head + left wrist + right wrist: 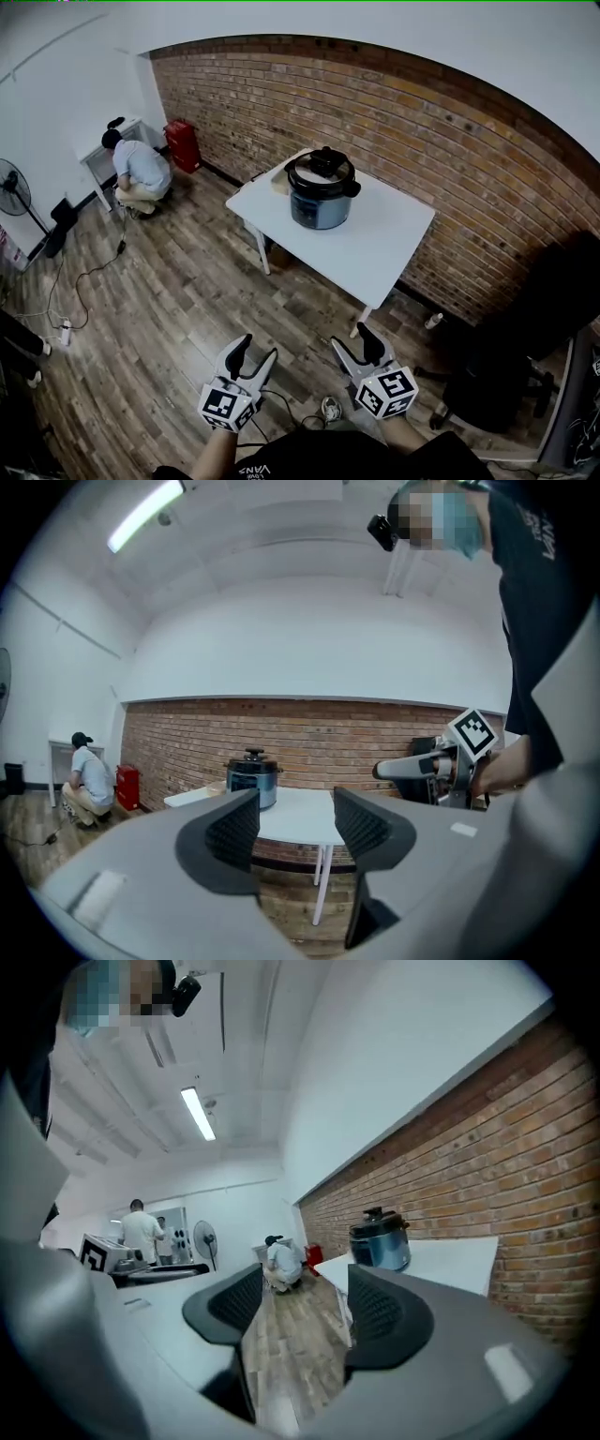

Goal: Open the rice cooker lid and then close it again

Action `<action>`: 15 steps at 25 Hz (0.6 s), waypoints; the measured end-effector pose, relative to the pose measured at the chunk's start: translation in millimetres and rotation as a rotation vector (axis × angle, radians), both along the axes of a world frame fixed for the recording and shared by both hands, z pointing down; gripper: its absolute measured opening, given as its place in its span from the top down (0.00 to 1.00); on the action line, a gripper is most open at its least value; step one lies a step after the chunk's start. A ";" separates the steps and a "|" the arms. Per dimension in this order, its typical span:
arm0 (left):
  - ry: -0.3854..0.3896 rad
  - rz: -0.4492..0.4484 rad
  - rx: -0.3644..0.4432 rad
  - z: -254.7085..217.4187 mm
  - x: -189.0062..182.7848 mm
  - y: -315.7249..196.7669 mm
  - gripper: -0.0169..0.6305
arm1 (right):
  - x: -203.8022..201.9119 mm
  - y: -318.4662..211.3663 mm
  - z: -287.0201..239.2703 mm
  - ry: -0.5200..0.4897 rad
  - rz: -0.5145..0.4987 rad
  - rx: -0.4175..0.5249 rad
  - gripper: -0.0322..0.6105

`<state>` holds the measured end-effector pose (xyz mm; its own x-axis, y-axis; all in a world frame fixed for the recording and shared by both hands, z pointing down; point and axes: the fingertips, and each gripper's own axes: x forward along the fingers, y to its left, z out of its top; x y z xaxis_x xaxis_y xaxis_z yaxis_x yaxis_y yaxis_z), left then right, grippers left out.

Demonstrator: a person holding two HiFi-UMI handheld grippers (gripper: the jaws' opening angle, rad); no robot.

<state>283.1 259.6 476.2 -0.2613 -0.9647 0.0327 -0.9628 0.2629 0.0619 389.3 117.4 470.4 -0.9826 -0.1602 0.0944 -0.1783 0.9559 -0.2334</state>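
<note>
A dark blue-grey rice cooker (321, 190) with a black lid and top knob stands shut on the far part of a white table (375, 253). It also shows small in the left gripper view (251, 778) and in the right gripper view (380, 1238). Both grippers hang well short of the table, close to the person's body. My left gripper (252, 359) is open with nothing between its pads (233, 829). My right gripper (356, 343) is open and empty too, and it appears in the left gripper view (412, 769).
A brick wall (450, 141) runs behind the table. A person (139, 173) crouches by a white cabinet at the far left, next to a red box (182, 143). A fan (13, 192) and cables lie at the left. A black chair (511, 380) stands at the right.
</note>
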 end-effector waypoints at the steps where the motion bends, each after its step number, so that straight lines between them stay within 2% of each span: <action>1: 0.001 -0.012 0.000 -0.8 -6.2 -11.9 0.62 | -5.1 -13.9 -1.0 0.003 -0.009 0.002 0.51; 7: 0.006 -0.113 -0.002 -1.5 -43.9 -66.8 0.49 | -37.5 -80.5 -4.0 0.011 -0.071 0.016 0.41; 11: 0.014 -0.144 0.013 -2.9 -62.1 -90.1 0.45 | -59.0 -111.4 -5.3 0.016 -0.094 0.019 0.38; 15: 0.039 -0.148 -0.004 4.0 -88.8 -99.4 0.45 | -81.9 -119.4 -2.6 0.024 -0.092 -0.003 0.37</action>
